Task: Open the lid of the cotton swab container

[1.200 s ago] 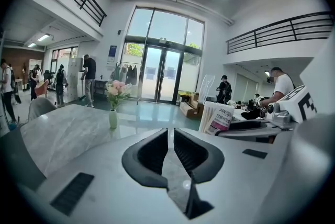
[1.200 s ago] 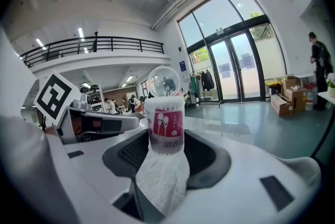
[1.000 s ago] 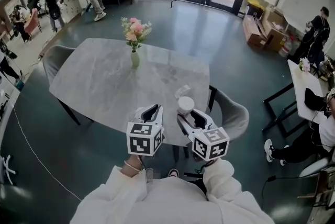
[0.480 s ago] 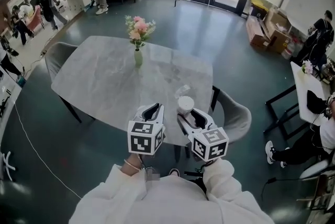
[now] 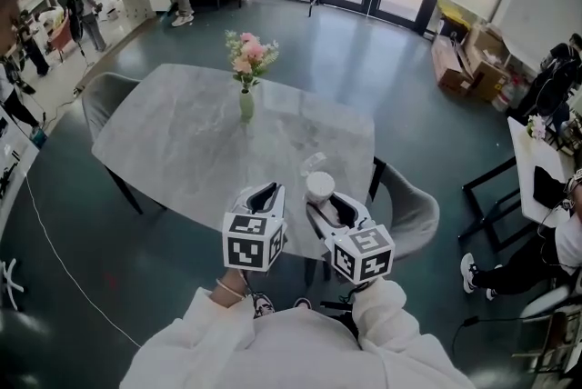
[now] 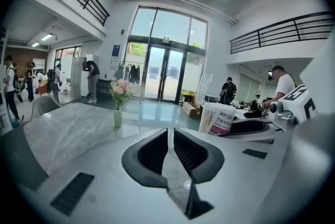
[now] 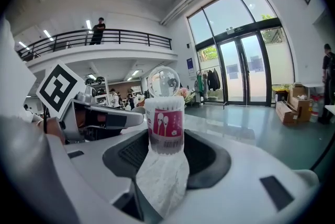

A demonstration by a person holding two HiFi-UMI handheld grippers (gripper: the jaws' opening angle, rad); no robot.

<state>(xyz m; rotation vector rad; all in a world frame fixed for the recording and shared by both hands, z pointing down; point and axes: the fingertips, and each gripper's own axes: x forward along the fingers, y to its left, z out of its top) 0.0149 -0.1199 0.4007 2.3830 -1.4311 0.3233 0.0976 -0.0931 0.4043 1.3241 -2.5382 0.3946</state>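
- Barely anything has changed: my right gripper [image 7: 166,139] stays clamped on the upright cotton swab container [image 5: 319,186] at the marble table's [image 5: 182,133] near edge.
- My left gripper [image 6: 170,134] stays almost closed and empty.
- The clear lid [image 7: 163,81] behind the container looks already off.

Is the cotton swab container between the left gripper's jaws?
No, the left gripper is empty; the cotton swab container stands off to its right.

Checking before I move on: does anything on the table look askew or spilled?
Nothing stands out. The cotton swab container stands upright with nothing spilled, and its clear lid is raised at its far side, already open.
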